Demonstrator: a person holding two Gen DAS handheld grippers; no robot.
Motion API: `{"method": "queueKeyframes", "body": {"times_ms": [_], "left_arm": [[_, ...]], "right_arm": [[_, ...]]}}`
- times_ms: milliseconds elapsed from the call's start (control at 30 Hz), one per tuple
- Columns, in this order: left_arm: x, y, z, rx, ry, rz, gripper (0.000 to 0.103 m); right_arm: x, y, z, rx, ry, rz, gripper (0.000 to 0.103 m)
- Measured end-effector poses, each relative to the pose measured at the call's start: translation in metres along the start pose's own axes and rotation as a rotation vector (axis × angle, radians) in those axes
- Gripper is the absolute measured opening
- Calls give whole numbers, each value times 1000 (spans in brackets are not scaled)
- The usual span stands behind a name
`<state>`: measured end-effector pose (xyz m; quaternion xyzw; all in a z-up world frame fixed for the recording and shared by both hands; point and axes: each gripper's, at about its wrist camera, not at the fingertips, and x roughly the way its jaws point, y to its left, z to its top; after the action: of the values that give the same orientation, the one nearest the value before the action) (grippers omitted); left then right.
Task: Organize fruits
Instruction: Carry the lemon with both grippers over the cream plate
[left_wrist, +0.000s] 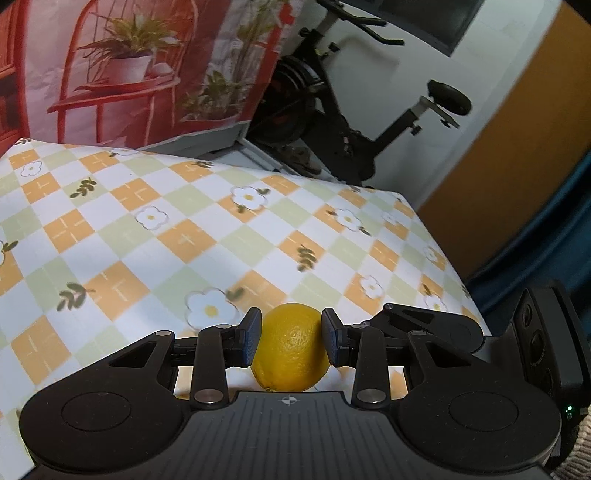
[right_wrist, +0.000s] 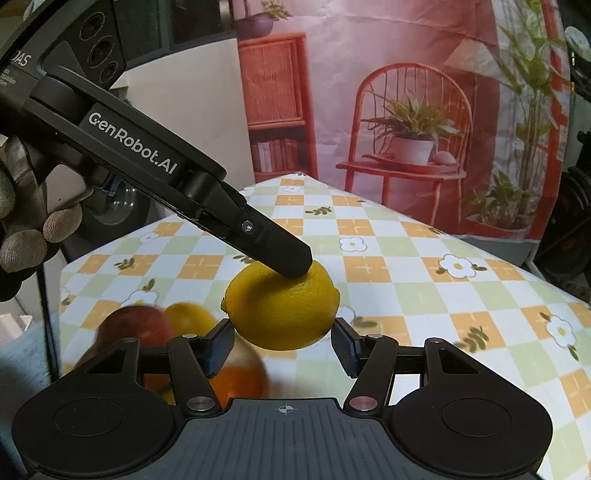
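The left gripper (left_wrist: 291, 341) pinches a yellow lemon (left_wrist: 290, 347) between its two pads, low in the middle of its own view, above the checked tablecloth (left_wrist: 155, 236). In the right view the same lemon (right_wrist: 282, 306) sits mid-frame with the left gripper's finger on top, coming from the upper left. The right gripper (right_wrist: 282, 349) has its jaws against the lemon's sides, though I cannot tell if they press. Blurred fruit (right_wrist: 147, 325) lies lower left.
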<state>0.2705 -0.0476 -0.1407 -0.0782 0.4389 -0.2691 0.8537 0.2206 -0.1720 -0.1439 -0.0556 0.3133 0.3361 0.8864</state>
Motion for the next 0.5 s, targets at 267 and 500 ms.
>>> {"method": "queueKeyframes", "body": {"times_ms": [267,500], "left_arm": [[-21,-33,-39,39,37,-7,38],[-32,-48,-78,60,73,-2,38]], "right_arm": [[-44,24,-32,4,-2,30,54],[-66,54,-64,-23,29,34,54]]}}
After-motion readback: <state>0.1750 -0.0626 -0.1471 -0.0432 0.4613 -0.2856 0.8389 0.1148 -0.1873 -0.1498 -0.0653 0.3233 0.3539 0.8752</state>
